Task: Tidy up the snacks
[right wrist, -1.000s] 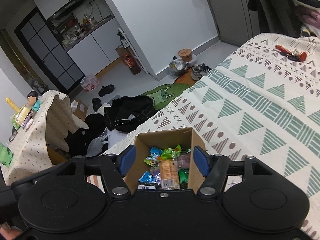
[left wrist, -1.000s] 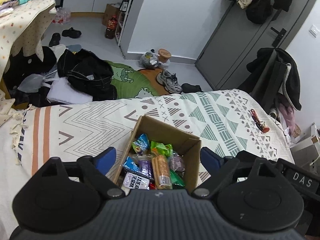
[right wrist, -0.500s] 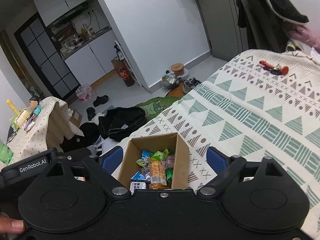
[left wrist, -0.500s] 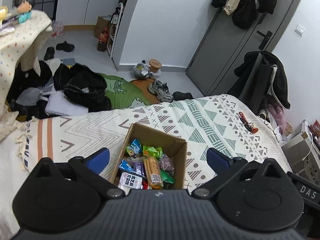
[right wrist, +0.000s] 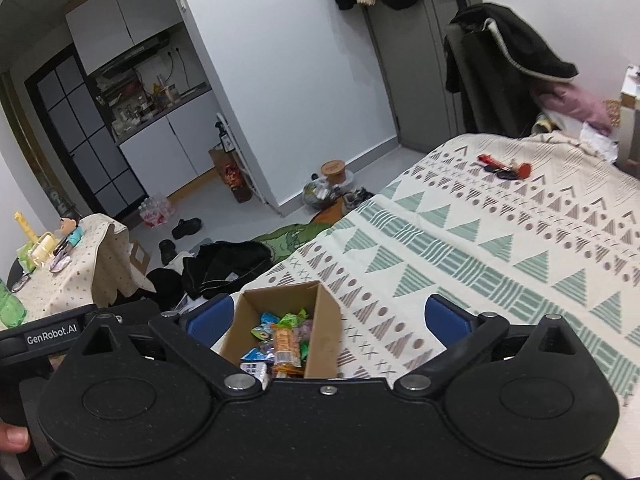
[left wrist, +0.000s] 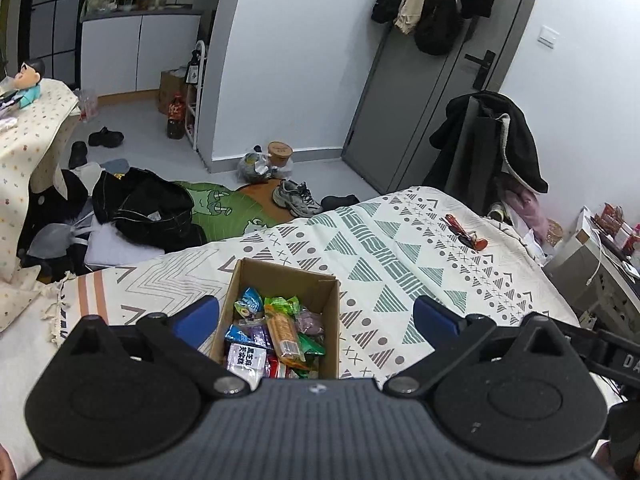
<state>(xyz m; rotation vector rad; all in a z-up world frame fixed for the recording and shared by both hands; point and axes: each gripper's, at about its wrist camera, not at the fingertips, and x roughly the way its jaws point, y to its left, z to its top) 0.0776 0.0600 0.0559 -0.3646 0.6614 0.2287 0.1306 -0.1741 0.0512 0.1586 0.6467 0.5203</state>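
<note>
The cardboard box (left wrist: 280,280) sits on the patterned bedspread (left wrist: 400,248), open at the top and packed with snacks. A long orange biscuit pack (left wrist: 285,334) lies on top, its long axis running near to far, with a white sachet (left wrist: 245,354) at the near left and a green packet (left wrist: 282,303) beyond it.

From the box outward, we find both tools hovering above its near end, looking down and forward. The left gripper (left wrist: 316,318) has its blue fingers (left wrist: 196,316) spread wide apart, wider than the box, which lies left of centre between them. The right gripper (right wrist: 328,316) is equally spread, and there too the box sits toward the left finger (its near wall is hidden behind the tool body in both views). Neither holds anything.

We judge the two about equally near; the left looks a touch more squarely over the contents. Since the biscuit pack runs away from us, spread fingers would straddle its narrow width without turning the wrist.

A red-tipped object (right wrist: 506,168) lies well apart, far right on the bed.
</note>
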